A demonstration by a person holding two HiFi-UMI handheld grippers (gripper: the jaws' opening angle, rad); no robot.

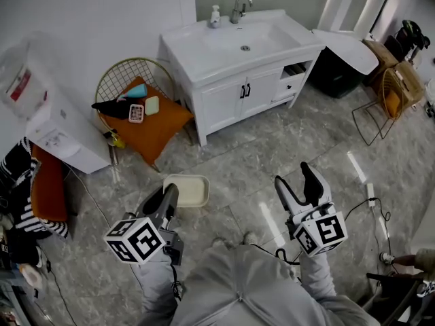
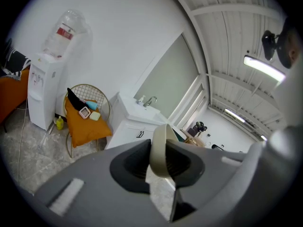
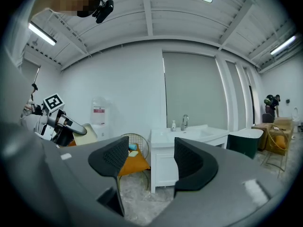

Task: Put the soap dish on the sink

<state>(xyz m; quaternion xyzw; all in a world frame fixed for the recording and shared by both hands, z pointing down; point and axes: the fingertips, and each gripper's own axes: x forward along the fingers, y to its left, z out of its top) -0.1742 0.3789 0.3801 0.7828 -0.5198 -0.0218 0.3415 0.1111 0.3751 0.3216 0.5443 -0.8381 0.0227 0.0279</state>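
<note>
Head view, grey marble floor (image 1: 272, 148), white sink (image 1: 197, 54)

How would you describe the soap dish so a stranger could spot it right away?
From the white sink cabinet by the wall, come across the grey floor to the person's left tool. Clamped in it by one edge is the soap dish, a pale cream tray with rounded corners. It is the only thing held; the right tool is open and empty.
</note>
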